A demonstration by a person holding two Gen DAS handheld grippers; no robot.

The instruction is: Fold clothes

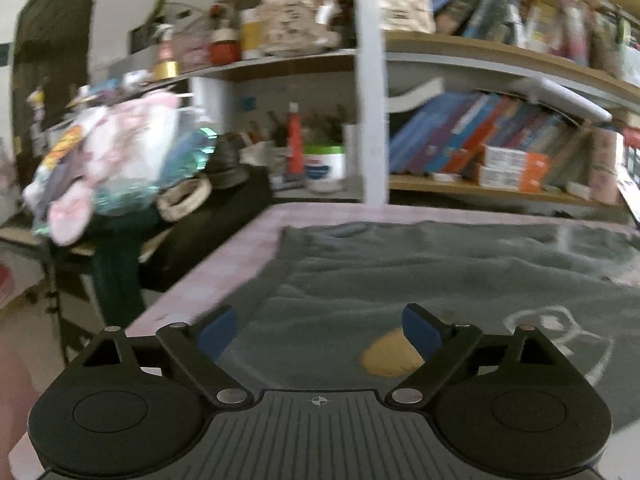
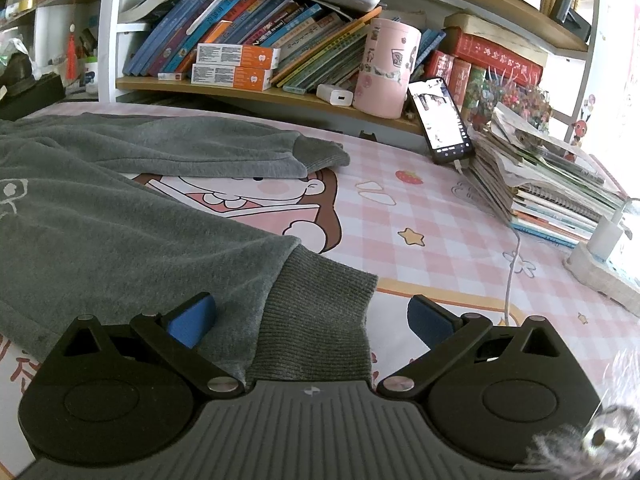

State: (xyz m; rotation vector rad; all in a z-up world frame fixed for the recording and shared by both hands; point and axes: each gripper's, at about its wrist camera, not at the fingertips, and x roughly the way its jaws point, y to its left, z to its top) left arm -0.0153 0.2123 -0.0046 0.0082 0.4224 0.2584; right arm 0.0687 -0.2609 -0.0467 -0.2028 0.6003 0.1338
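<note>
A grey garment (image 1: pixel 420 280) lies spread on a pink checked table cover (image 1: pixel 224 276). It has a yellow patch (image 1: pixel 390 354) and a white outline print (image 1: pixel 556 328). My left gripper (image 1: pixel 320 332) is open above the garment's near left part, blue pads apart. In the right wrist view the garment (image 2: pixel 100 232) ends in two legs with ribbed cuffs: a near cuff (image 2: pixel 316 320) and a far cuff (image 2: pixel 320 156). My right gripper (image 2: pixel 312 320) is open with the near cuff lying between its pads.
Bookshelves (image 2: pixel 260 40) stand behind the table. A phone (image 2: pixel 442 120) leans on a pile of books and papers (image 2: pixel 548 176) at the right, with a white cable (image 2: pixel 510 276) and charger (image 2: pixel 608 236). A heap of bags and clothes (image 1: pixel 108 164) stands left of the table.
</note>
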